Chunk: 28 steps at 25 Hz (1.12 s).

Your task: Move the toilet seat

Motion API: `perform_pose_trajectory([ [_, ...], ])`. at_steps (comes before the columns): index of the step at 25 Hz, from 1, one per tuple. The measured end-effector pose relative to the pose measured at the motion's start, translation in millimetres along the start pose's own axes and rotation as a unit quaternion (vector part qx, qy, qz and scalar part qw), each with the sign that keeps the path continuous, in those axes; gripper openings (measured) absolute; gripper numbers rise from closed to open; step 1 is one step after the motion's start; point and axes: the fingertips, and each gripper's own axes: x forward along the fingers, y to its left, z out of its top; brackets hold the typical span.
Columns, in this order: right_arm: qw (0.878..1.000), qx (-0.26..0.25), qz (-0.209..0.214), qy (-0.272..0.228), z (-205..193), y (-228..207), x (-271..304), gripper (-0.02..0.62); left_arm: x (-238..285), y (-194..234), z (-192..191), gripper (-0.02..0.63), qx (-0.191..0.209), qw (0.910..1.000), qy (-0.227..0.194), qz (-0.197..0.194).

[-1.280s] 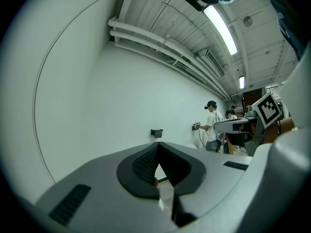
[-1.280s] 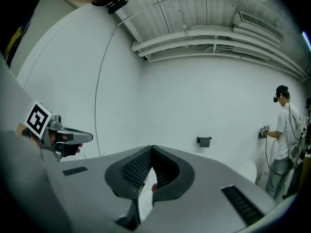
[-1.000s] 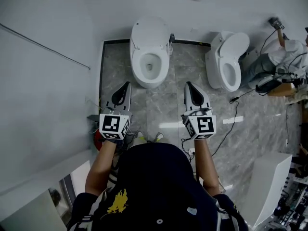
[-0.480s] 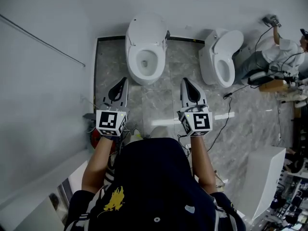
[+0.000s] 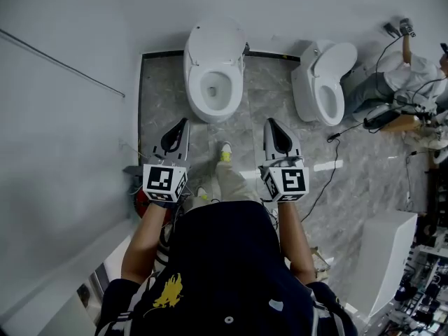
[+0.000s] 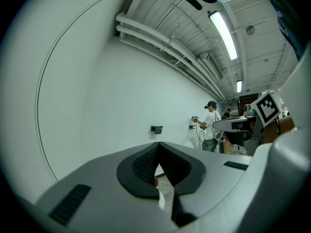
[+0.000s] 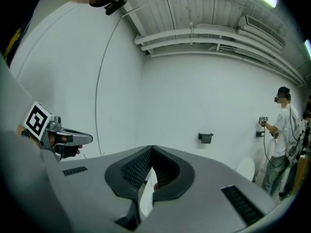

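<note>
The 2 tongs, left and right, point forward, jaws together, empty.

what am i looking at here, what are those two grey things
No robot: a person standing on a tiled floor holds a grasping tool in each hand, the left tool and the right tool. The overhead picture is from a camera on their head, looking down. The other two are from cameras riding on each tool, looking along its jaws. Both tools are shut and hold nothing. Ahead stands a toilet, lid up; a second toilet stands to its right.
</note>
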Motion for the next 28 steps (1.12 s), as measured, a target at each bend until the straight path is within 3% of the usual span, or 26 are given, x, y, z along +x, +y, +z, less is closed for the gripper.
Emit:
perform_pose_trajectory([
  [9,1.000,0.014,0.014,0.001,-9,-34,73,0.026,62,29,-10,0.015,0.005,0.9997,0.020,0.016],
  [23,0.998,0.034,0.044,0.023,-26,-169,280,0.026,290,86,-14,0.015,-0.003,0.9972,0.059,0.046],
  [28,0.997,0.047,0.062,0.022,-30,-192,334,0.026,345,108,-16,0.015,-0.009,0.9959,0.063,0.064],
])
